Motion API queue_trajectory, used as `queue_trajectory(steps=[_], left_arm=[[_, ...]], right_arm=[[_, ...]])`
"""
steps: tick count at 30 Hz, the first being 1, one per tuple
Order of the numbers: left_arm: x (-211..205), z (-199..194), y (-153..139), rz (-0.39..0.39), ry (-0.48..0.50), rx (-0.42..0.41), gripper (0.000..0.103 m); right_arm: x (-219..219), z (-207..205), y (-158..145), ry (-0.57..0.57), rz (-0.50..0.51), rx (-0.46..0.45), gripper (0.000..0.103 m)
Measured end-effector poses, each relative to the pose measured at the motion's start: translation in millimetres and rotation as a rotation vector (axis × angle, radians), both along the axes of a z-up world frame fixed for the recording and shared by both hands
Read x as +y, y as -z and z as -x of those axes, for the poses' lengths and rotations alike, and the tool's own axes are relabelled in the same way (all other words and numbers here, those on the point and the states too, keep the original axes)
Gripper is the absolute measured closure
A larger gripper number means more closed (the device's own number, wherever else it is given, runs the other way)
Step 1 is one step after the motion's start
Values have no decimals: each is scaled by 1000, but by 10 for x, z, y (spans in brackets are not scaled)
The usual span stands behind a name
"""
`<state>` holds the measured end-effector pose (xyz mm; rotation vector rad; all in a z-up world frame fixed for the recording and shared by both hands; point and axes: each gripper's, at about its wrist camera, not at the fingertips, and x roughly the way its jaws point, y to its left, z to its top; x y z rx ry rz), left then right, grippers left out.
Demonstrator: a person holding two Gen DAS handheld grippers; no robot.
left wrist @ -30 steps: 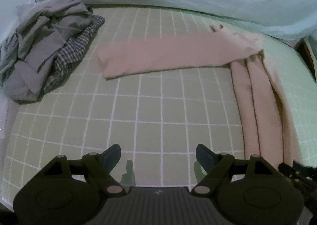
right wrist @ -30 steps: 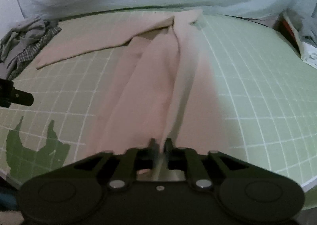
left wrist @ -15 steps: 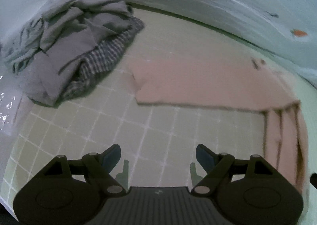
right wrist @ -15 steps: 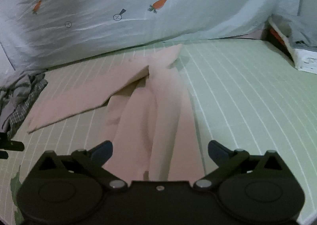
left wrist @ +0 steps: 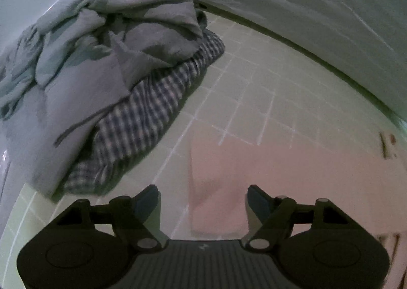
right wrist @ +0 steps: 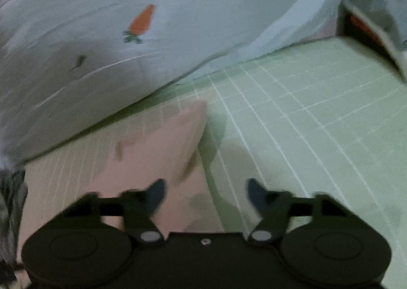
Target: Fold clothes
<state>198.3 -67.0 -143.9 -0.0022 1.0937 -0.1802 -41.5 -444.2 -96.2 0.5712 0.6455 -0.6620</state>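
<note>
Left wrist: our left claw [left wrist: 202,198] hangs over the pink garment's [left wrist: 292,169] end on the gridded desk [left wrist: 254,90], jaws wide but closing, gripping nothing. Right wrist: our right claw [right wrist: 205,191], closing too, empty above the pink garment [right wrist: 162,151].

- The left claw [left wrist: 203,200] hangs over the pink garment's [left wrist: 292,169] end, its jaws closing but clear of the cloth.
- Left of that garment lies a grey-and-checked clothes pile [left wrist: 106,78].
</note>
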Motion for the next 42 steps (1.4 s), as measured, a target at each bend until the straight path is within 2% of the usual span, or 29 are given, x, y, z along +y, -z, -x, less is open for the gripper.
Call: queue_trajectory(steps=[2,5,6,7,9,15,17,18,19,20,21,22,23,26,30,34,37,38,40,42], left_arm=[[-23,-59,31,-17,-13,-11,31],[-57,-83,52,-42,-12,-35,35],[-83,-71,62,-64,5,-48,36],[-105,-59,71,-81,20,-61,37],[-108,-47,71,-78,17,-70,38],[-115,-44,74,-78,15,-79,38],[-117,-46,80,-76,11,-81,38],[-118,-44,81,-75,9,-82,38],[-118,-36,79,-71,11,-84,39],[-118,-21,67,-60,23,-92,50],[-116,-9,56,-43,35,-95,86],[-105,-11,50,-2,46,-80,98],[-94,-12,45,38,53,-65,99],[-128,67,-18,87,73,-65,99],[-378,354,-323,175,212,-118,99],[-872,914,-604,278,452,-128,99],[-1271,1411,-581,304,661,-73,99],[-1378,1562,-555,301,717,-53,94],[-1454,1796,-469,264,762,-16,85],[-1531,2031,-383,226,806,20,54]], right_arm=[[-217,-176,57,-8,-29,-12,48],[-442,-365,153,-42,-73,-44,65],[-511,-422,188,-53,-89,-50,79],[-538,-478,211,-76,-81,-41,98],[-597,-612,261,-122,-53,-4,99],[-695,-872,403,-161,3,63,100],[-681,-914,374,-161,19,85,98],[-675,-930,353,-157,23,95,90],[-666,-917,323,-141,32,103,70],[-620,-848,281,-126,50,106,57],[-574,-779,240,-111,68,110,41],[-528,-710,198,-95,86,113,43],[-480,-635,158,-80,102,115,43],[-290,-212,80,-52,93,93,47],[-58,419,38,22,66,97,47],[147,1016,59,89,27,102,47],[227,1385,87,140,6,104,47],[240,1486,82,149,-2,99,47],[267,1614,75,158,-3,96,47],[323,1682,50,130,18,107,47]])
